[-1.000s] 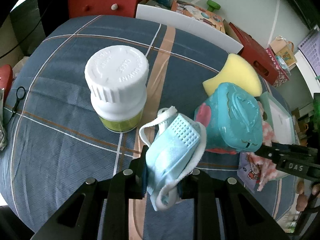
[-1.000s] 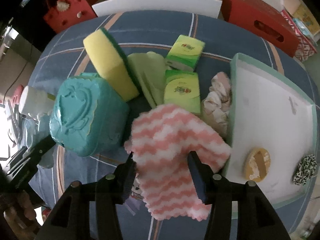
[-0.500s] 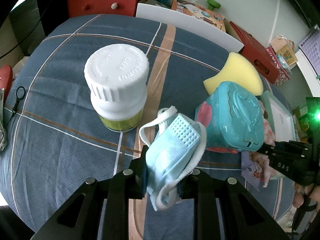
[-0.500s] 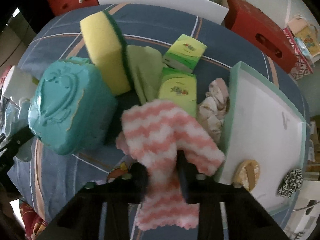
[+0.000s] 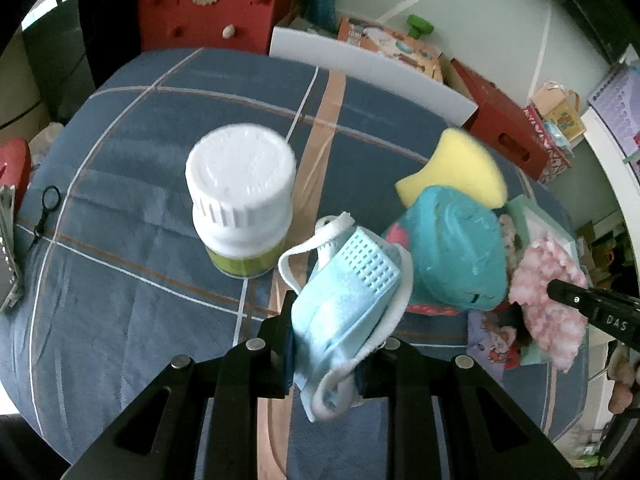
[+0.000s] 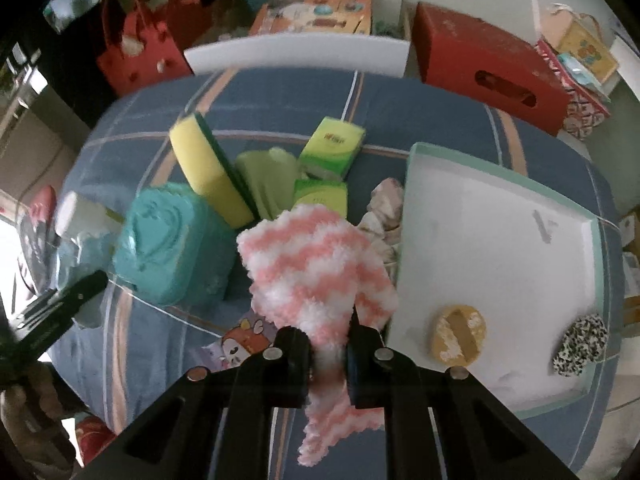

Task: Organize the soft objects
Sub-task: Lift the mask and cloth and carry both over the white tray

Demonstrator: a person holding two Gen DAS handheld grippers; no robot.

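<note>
Left gripper (image 5: 326, 364): fingers squeezed on a light blue face mask (image 5: 344, 304), white ear loops sticking out top and bottom, held up above the tabletop (image 5: 120, 280)
Right gripper (image 6: 328, 356): fingers have just been closing, now pinched tight on a pink and white fluffy cloth (image 6: 316, 272); cloth bunched between them, lifted up, its tail hanging down below the fingers
Tray (image 6: 500, 200): white with a mint green rim, just right of the fluffy cloth; a round yellow puff (image 6: 458, 334) and a black and white spotted scrunchie (image 6: 580, 346) lying in it near the front edge
Teal box (image 6: 168, 244): on the tabletop, left of the cloth
Yellow sponge (image 6: 204, 172): green back, leaning up behind the teal box
Green tissue packs (image 6: 332, 142): two, behind the cloth
Pale scrunchie (image 6: 384, 208): next to the tray's left rim
White bottle (image 5: 240, 200): standing upright, left of the mask
Tabletop cover: blue with white and tan stripes
</note>
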